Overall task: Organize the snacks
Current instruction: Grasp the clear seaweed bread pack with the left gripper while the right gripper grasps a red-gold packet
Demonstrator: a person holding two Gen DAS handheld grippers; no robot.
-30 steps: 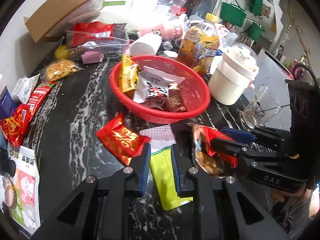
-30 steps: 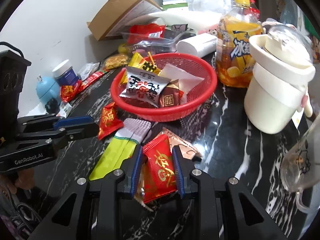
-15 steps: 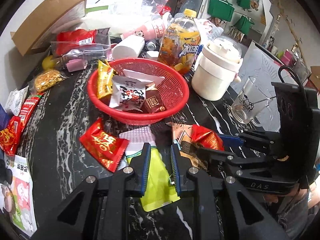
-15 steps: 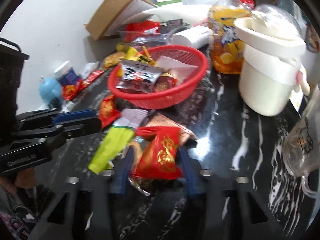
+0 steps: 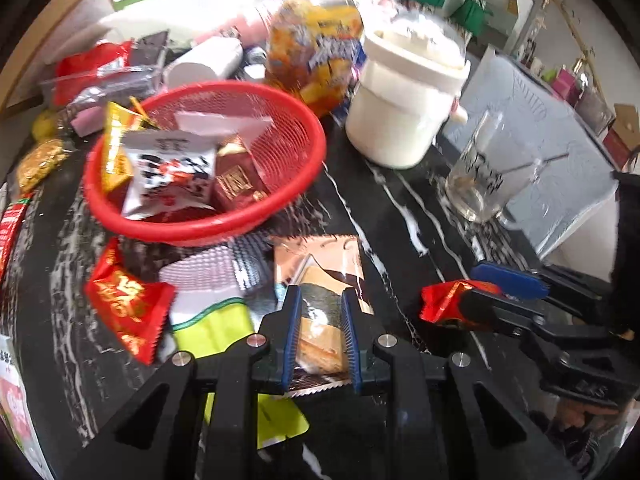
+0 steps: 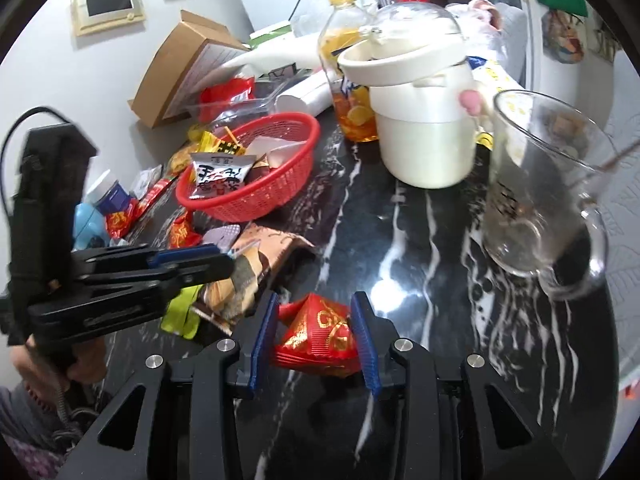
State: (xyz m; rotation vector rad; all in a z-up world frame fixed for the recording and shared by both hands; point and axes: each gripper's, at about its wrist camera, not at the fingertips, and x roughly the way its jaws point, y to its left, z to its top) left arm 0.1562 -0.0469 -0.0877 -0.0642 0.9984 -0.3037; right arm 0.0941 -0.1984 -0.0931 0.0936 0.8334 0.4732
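Note:
A red mesh basket [image 5: 304,184] [image 6: 296,152] holds several snack packets. My right gripper [image 6: 316,338] is shut on a red snack packet [image 6: 320,336] and holds it above the black marble counter; it also shows in the left wrist view [image 5: 444,304]. My left gripper [image 5: 320,328] straddles a brown-and-tan snack packet [image 5: 320,268] that lies on the counter; its fingers [image 5: 292,332] stand just beside the packet's edges. Another red packet [image 5: 128,304] and a yellow-green pouch [image 5: 212,328] lie left of it.
A white lidded pot [image 5: 404,100] [image 6: 424,120], a juice bottle [image 5: 316,52], and a glass mug [image 5: 484,168] [image 6: 540,192] stand right of the basket. Cardboard box [image 6: 180,68], clear containers and more packets crowd the back and left.
My right gripper lifted the red packet and drew back to the right. My left gripper moved right from the yellow-green pouch to the brown packet that the red one had covered.

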